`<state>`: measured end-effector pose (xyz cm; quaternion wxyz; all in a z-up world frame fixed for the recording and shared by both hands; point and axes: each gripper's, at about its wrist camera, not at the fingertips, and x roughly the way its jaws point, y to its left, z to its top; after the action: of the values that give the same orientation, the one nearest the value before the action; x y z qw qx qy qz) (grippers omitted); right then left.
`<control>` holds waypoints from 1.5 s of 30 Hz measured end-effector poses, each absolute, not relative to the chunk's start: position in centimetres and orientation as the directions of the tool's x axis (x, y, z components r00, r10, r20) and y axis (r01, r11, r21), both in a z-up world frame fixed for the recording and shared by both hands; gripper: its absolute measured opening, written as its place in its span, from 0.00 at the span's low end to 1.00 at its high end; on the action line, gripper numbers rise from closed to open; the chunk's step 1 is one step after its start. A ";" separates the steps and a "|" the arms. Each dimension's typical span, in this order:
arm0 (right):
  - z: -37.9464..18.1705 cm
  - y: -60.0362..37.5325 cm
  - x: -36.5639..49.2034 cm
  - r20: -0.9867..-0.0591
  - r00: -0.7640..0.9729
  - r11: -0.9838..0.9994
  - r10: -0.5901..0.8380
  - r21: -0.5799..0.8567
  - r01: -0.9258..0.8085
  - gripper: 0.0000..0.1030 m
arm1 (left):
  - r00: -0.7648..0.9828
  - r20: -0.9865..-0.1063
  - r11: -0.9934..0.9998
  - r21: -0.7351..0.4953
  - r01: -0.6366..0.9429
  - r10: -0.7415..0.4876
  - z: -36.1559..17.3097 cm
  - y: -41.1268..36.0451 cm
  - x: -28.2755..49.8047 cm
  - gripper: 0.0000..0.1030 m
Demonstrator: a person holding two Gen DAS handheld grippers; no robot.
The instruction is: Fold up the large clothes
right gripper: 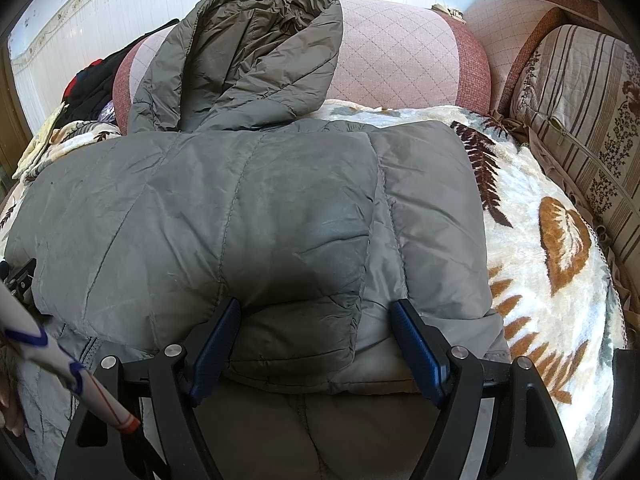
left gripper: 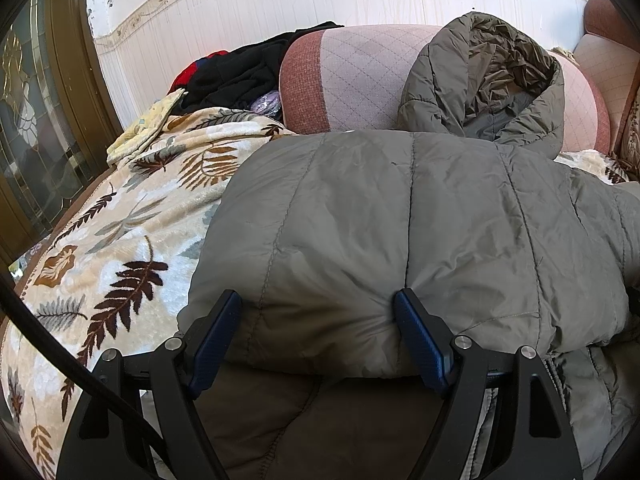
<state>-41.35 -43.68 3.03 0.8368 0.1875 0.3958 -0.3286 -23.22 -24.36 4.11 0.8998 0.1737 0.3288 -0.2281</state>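
Observation:
A grey-green quilted hooded jacket [left gripper: 440,220] [right gripper: 200,208] lies folded on a leaf-patterned blanket. Its hood [left gripper: 500,72] [right gripper: 260,48] leans up against the sofa back. My left gripper [left gripper: 320,300] sits at the near left part of the folded edge. Its jaws stand wide, and the puffy fold fills the gap without being pinched. My right gripper [right gripper: 316,306] is at the near right part, also wide open, with a darker sleeve end [right gripper: 304,320] lying between its blue pads [right gripper: 216,340]. Under the fold is shadowed brown lining.
The leaf blanket [left gripper: 120,248] [right gripper: 552,280] covers the seat. Behind it is a pink sofa back [left gripper: 360,76] [right gripper: 400,52]. A pile of dark clothes [left gripper: 240,68] lies at the far left, a striped cushion [right gripper: 580,120] at the right, a glass-panelled door [left gripper: 32,120] far left.

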 end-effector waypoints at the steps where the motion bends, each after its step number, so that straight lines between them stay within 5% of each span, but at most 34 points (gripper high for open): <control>1: 3.2 -43.7 -41.4 -0.789 0.468 0.712 -0.399 0.055 0.700 0.79 | 0.681 -0.669 0.836 0.162 0.524 -0.297 4.2 -24.2 -23.2 0.76; 12: 7.0 -41.3 -43.2 -0.763 0.477 0.706 -0.436 0.039 0.707 0.79 | 0.699 -0.637 0.840 0.145 0.523 -0.325 6.6 -22.5 -24.3 0.76; 20: 9.7 -38.6 -43.4 -0.730 0.502 0.718 -0.463 0.023 0.696 0.79 | 0.801 -0.527 0.898 0.146 0.416 -0.285 10.4 -19.1 -24.5 0.76; 45: 14.0 -28.8 -42.7 -0.725 0.537 0.779 -0.432 0.001 0.628 0.79 | 0.821 -0.491 0.949 -0.042 0.311 -0.291 15.1 -12.2 -22.7 0.76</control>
<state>-42.74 -28.82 13.97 0.8667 0.1315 0.3716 -0.3057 -22.72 -12.25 15.11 0.9541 0.0200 0.2538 -0.1577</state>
